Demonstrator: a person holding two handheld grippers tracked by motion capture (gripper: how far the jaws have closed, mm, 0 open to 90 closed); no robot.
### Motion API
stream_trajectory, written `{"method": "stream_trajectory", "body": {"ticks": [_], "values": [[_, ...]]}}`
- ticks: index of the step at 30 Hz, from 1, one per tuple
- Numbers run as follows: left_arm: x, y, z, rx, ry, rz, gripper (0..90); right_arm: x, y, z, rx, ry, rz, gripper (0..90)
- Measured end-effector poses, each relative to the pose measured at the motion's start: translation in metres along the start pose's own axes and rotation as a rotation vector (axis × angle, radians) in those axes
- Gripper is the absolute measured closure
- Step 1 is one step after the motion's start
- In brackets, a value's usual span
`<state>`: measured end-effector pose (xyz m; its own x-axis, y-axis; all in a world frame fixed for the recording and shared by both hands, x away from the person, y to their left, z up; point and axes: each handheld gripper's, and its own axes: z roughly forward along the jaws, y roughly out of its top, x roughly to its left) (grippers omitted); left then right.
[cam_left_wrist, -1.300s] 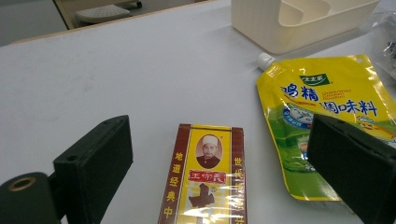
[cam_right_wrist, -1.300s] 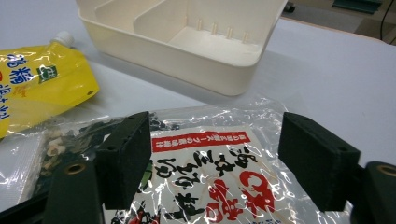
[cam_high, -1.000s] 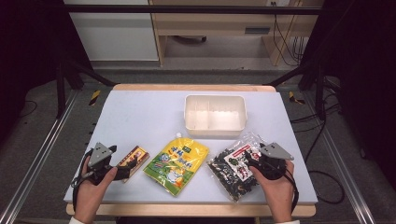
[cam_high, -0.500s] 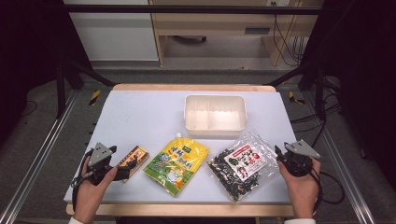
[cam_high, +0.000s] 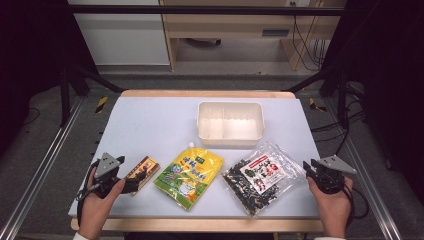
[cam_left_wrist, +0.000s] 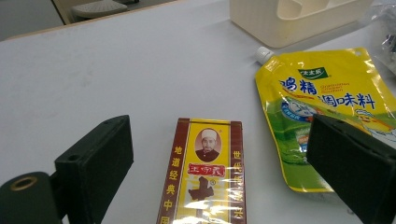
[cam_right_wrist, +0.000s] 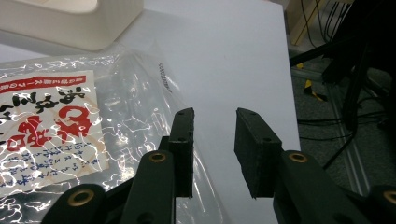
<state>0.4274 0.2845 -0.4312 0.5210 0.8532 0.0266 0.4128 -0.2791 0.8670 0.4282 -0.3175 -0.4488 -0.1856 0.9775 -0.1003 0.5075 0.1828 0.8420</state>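
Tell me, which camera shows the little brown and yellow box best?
The left gripper view: the box lies close up between the open jaws, print readable. The high view shows it small, by the left gripper. The right gripper view looks at the clear bag instead.

We see the left claw (cam_left_wrist: 219, 172) spread wide over the white table (cam_left_wrist: 116, 70), its two black jaws either side of a brown-and-yellow box (cam_left_wrist: 205, 177) (a portrait on its top), not touching it. A yellow pouch (cam_left_wrist: 322, 98) lies just beside; a cream tray (cam_left_wrist: 289, 18) stands beyond.
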Motion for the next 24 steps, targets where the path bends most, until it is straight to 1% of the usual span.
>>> {"method": "stream_trajectory", "body": {"ticks": [2, 4, 7, 8, 9, 10, 12, 16, 19, 21, 23, 24], "values": [[0.000, 0.000, 0.001, 0.004, -0.002, 0.005, 7.1, 0.000, -0.001, 0.002, 0.011, 0.016, 0.007, 68.3], [0.000, 0.000, 0.001, 0.002, -0.002, 0.002, 7.2, 0.000, -0.003, 0.005, 0.023, 0.033, 0.012, 68.0], [-0.001, 0.000, 0.001, 0.001, -0.001, 0.002, 7.2, -0.001, -0.005, 0.010, 0.044, 0.062, 0.031, 64.6], [-0.001, 0.000, 0.001, 0.002, -0.002, 0.002, 7.2, -0.002, -0.007, 0.012, 0.056, 0.067, 0.045, 61.1], [-0.001, 0.000, 0.001, 0.002, -0.003, 0.003, 7.3, -0.004, -0.009, 0.014, 0.068, 0.078, 0.060, 55.7], [-0.001, 0.000, 0.001, 0.002, -0.003, 0.003, 7.3, -0.005, -0.010, 0.016, 0.073, 0.090, 0.079, 54.7], [-0.001, 0.000, 0.002, 0.002, -0.004, 0.003, 7.3, -0.008, -0.012, 0.018, 0.078, 0.101, 0.099, 51.5], [-0.001, 0.000, 0.002, 0.007, -0.006, 0.008, 7.4, -0.011, -0.015, 0.020, 0.092, 0.107, 0.131, 49.8], [-0.002, 0.000, 0.002, 0.007, -0.008, 0.009, 7.4, -0.014, -0.017, 0.020, 0.093, 0.123, 0.164, 49.9], [-0.002, 0.000, 0.002, 0.010, -0.012, 0.010, 7.5, -0.016, -0.019, 0.021, 0.097, 0.131, 0.175, 49.8], [-0.002, 0.000, 0.002, 0.011, -0.012, 0.010, 7.6, -0.017, -0.021, 0.021, 0.103, 0.151, 0.189, 47.1], [-0.002, 0.000, 0.002, 0.012, -0.012, 0.011, 7.6, -0.017, -0.021, 0.022, 0.107, 0.169, 0.202, 44.5]]}}
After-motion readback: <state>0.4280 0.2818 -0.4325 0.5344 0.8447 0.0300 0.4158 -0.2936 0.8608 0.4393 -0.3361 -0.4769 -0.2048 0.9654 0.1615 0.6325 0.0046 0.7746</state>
